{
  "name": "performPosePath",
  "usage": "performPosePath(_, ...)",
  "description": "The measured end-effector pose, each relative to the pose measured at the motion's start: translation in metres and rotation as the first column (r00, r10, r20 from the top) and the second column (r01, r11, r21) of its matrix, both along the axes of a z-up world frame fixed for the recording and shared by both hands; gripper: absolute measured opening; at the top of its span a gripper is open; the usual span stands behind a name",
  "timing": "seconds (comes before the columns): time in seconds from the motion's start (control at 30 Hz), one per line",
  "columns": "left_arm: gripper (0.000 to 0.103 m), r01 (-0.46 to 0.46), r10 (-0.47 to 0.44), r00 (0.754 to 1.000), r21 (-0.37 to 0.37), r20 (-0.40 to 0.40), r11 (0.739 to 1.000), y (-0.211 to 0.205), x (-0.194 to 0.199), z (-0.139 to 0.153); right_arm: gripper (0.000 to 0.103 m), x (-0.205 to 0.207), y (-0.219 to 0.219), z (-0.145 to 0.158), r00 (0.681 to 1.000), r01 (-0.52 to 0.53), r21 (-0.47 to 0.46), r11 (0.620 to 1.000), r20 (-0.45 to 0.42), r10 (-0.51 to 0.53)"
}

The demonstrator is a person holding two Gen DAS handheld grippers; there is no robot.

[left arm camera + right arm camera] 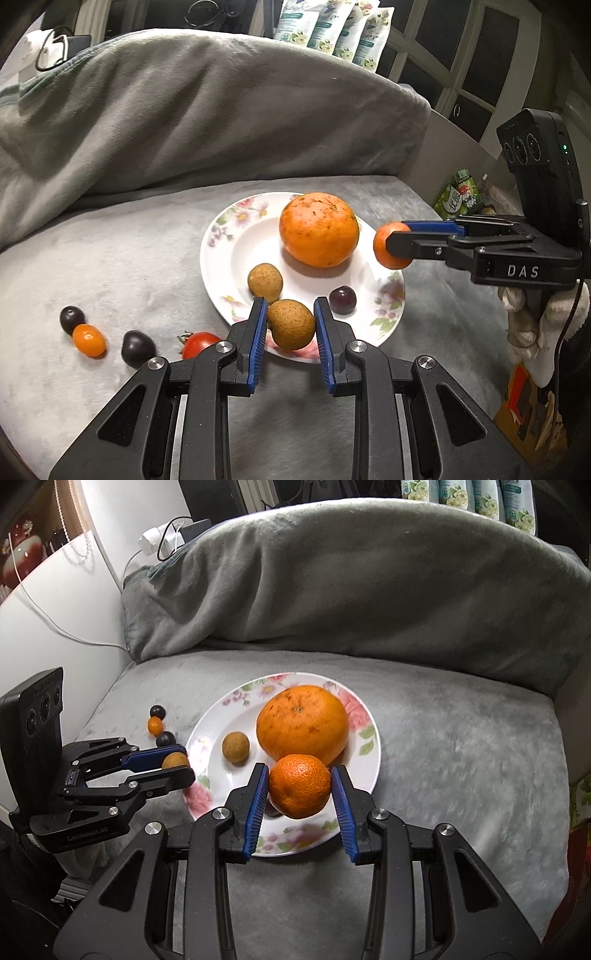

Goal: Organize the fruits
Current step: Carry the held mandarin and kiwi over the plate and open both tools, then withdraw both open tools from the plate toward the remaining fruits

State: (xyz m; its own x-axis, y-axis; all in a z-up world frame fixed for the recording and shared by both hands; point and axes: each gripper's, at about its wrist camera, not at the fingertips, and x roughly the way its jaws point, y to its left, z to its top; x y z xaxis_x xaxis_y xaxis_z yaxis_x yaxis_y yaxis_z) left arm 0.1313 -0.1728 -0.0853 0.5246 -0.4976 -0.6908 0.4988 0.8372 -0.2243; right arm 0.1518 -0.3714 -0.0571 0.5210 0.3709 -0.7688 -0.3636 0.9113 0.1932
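Note:
A floral white plate (229, 258) (207, 760) lies on a grey blanket. On it sit a large orange (319, 229) (303, 723), a brown longan (265, 277) (235, 747) and a dark grape (342, 300). My left gripper (291, 322) (176, 766) is shut on a second brown longan (291, 325) (174, 760) above the plate's near rim. My right gripper (300, 787) (397, 236) is shut on a small mandarin (300, 785) (384, 245) above the plate's right side.
On the blanket left of the plate lie two dark grapes (72, 318) (137, 347), a small orange tomato (88, 339) and a red tomato (199, 343). A grey pillow (184, 118) rises behind. Packets (332, 29) stand at the back.

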Motion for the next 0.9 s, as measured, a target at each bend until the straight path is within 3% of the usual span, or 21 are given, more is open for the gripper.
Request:
performPosePath(0.4,0.024,0.005,-0.006,1.0,0.009,0.006,1.0,-0.007,0.0,-0.001,0.037,0.0,0.001,-0.005,1.0,0.011,0.028,1.0,-0.02,-0.01)
performPosePath(0.47,0.03,0.004,-0.004,1.0,0.01,0.008,1.0,-0.007,0.0,0.0,0.038,0.0,0.001,-0.005,1.0,0.016,0.031,0.999,-0.02,-0.015)
performPosePath(0.53,0.043,0.002,-0.002,1.0,0.014,0.014,1.0,-0.007,-0.001,0.0,0.038,0.0,0.0,-0.005,1.0,0.02,0.036,0.999,-0.023,-0.019)
performPosePath(0.6,0.05,0.001,-0.001,1.0,0.018,0.018,1.0,-0.007,-0.001,0.001,0.046,0.0,0.0,-0.004,1.0,0.019,0.044,0.999,-0.021,-0.018)
performPosePath(0.67,0.06,-0.001,0.0,1.0,0.02,0.024,1.0,-0.007,-0.002,0.001,0.075,-0.001,-0.002,-0.001,0.999,0.036,0.049,0.998,-0.007,-0.035)
performPosePath(0.77,0.064,0.005,-0.006,1.0,0.029,0.028,1.0,-0.008,-0.002,0.001,0.079,-0.003,-0.005,0.006,0.998,0.052,0.065,0.996,0.018,-0.054)
performPosePath(0.83,0.075,0.0,-0.001,0.999,0.042,0.035,0.999,-0.009,-0.003,0.001,0.079,-0.002,-0.006,0.008,0.998,0.06,0.071,0.996,0.019,-0.061)
performPosePath(0.9,0.075,-0.005,0.003,0.999,0.043,0.039,0.999,-0.01,-0.004,0.002,0.079,-0.002,-0.006,0.01,0.998,0.062,0.071,0.996,0.021,-0.064)
